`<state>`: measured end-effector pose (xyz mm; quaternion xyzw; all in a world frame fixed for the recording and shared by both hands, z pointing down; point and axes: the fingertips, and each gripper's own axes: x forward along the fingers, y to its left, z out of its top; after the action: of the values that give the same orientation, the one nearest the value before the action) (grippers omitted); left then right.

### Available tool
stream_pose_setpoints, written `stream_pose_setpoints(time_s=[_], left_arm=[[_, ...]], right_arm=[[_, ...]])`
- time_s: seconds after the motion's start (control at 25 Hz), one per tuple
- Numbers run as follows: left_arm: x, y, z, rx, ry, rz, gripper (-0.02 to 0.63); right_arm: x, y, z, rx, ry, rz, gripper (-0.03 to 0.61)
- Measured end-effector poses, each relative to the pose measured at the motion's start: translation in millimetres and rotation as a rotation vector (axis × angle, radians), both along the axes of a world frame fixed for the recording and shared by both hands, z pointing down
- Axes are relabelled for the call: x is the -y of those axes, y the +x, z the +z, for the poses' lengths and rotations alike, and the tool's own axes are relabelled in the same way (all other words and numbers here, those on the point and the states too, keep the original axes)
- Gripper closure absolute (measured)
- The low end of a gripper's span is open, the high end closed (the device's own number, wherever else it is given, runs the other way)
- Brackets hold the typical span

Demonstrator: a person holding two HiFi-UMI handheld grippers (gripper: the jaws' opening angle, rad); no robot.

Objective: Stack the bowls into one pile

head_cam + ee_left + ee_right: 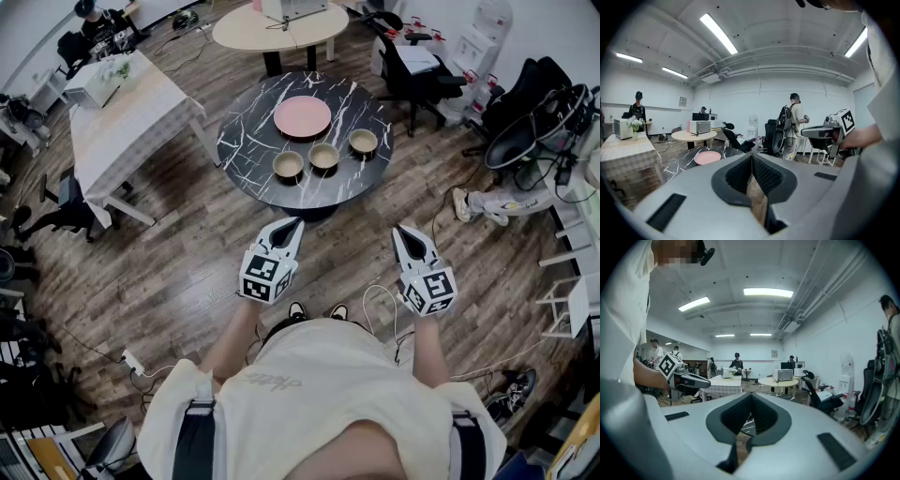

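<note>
My left gripper [292,225] and right gripper [404,232]: jaws closed, empty, short of the tabletop [249,141]. Three bowls [324,156] on it, side by side

Round black marbled table [246,141] carries pink plate [302,116]; left bowl [288,165], middle bowl [324,156], right bowl [363,142] in row

Three small round tan bowls with dark rims stand upright and unstacked in a slanting row on the black marbled round counter [253,131]. The left bowl [288,165] is well ahead of the left fingers [286,234], the middle bowl [323,157] is just beside it, and the right bowl [363,142] is farthest, well ahead of the right fingers [410,242].
</note>
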<state>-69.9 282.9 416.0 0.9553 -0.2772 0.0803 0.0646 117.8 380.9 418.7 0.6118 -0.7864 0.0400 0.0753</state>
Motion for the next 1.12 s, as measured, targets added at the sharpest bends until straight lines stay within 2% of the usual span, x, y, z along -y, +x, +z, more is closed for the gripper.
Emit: stream_pose_setpoints(time_s=[0.24,0.56,0.92,1.12], left_arm=[[-2.4,16.6,-3.5,-0.004,0.016,0.014,0.594],[-2.8,28.7,-6.7,-0.013,0.024,-0.025,0.594],[-19.9,30.7,1.5,-0.004,0.014,-0.044,0.592],[-25.9,37.4,8.2,-0.022,0.0,-0.052,0.592]], right_arm=[[1.7,15.5,-9.2,0.011,0.007,0.013,0.573],[8.5,29.2,-1.1,0.024,0.007,-0.011,0.572],[2.7,25.2,7.6,-0.036,0.016,-0.056,0.572],[-6.4,28.9,8.4,0.016,0.037,-0.034,0.574]])
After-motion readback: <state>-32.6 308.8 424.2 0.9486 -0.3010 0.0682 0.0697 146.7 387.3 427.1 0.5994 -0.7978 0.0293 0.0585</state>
